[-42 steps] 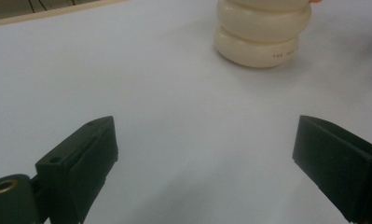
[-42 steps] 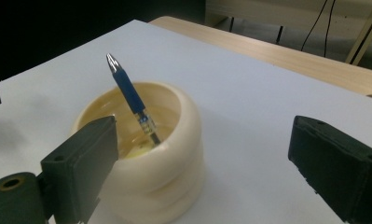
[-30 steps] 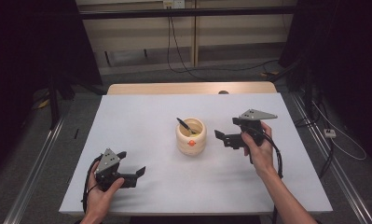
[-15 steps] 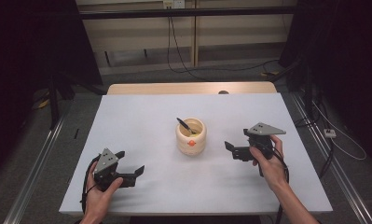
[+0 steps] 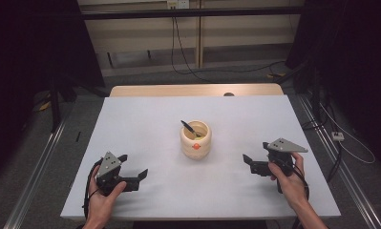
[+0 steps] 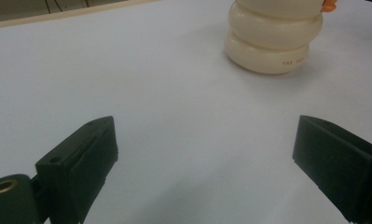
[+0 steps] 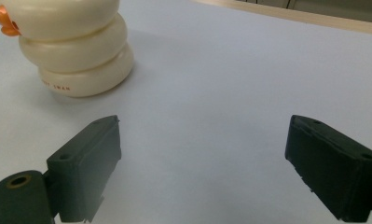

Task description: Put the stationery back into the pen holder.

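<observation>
- The high view looks forward and down from above the person's side of the white table [image 5: 145,119], taking in its whole top, the floor around it and the wall beyond the far edge.
- The left gripper view sits low near the table's near-left corner, just above the top, looking out between its own spread jaws toward the middle.
- The right gripper view sits equally low toward the near-right corner, facing inward across the top.
- All three share the cream ribbed pot [image 5: 195,140] at the middle: the left gripper view catches it upper right [image 6: 274,35], the right gripper view upper left [image 7: 74,44].
</observation>
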